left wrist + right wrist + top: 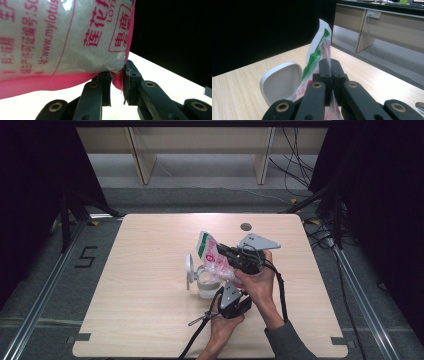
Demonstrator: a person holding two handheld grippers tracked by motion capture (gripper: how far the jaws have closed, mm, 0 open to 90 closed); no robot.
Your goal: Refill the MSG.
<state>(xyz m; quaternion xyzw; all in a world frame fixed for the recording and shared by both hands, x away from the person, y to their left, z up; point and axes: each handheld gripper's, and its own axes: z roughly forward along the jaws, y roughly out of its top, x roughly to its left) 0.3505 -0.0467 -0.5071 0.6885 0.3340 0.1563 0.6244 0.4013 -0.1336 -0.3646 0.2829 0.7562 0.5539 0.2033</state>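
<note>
While both grippers grip the bag above the open jar, pouring looks underway but unfinished: right gripper is clamped on the bag's side, left gripper pinches its pink bottom corner (jaws slightly apart), and the white lid stands beside the jar

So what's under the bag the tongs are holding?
Beneath the bag sits a clear container with its white lid flipped open. Both tongs, left and right, pinch the bag. The bag and hands cover the container's inside, so its contents can't be seen.
</note>
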